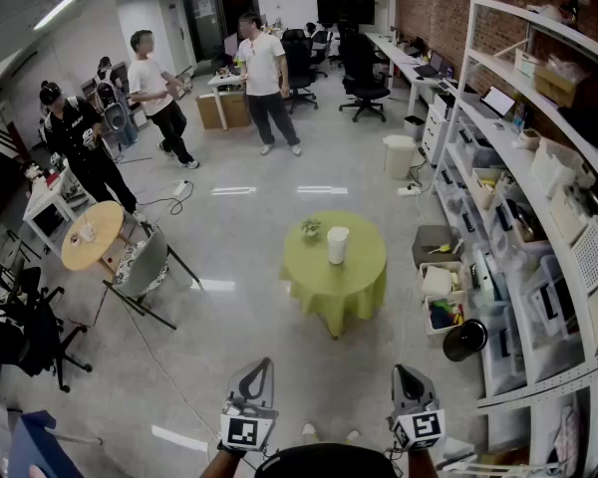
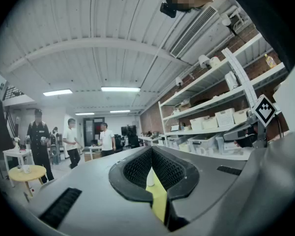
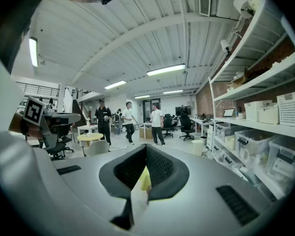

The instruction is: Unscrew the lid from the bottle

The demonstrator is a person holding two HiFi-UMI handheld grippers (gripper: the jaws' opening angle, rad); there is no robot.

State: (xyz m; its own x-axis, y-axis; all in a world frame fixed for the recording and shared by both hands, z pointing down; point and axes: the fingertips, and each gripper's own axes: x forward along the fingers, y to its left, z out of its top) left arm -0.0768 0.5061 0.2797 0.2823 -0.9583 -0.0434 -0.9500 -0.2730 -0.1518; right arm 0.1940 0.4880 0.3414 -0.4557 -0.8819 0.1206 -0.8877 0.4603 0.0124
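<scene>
1. Where things stand: the bottle is upright on the round green bench in the middle of the room, well apart from us. A small potted thing sits just beside it. The lid is too small to make out from back here
2. Jaws: the left gripper and the right gripper both hang low in front of us, pinched fully together with nothing in them. Each gripper view only shows a sliver of green bench through the notch, and the left one also catches a bit of white bottle
3. Our read is that the unscrewing hasn't started. We'd have to walk up and open both sets of jaws, then put one on the body and the other on the lid
4. What could go wrong – arriving with the jaws closed like this would just poke the bottle, and it looks tall enough to tip
5. The potted thing is close enough to get knocked if we come in from that side
6. If the hold on the body is weak, we reckon the whole bottle spins with the lid instead of the lid coming off
7. The bench looks cloth-covered, so a sideways shove could drag the bottle along
</scene>
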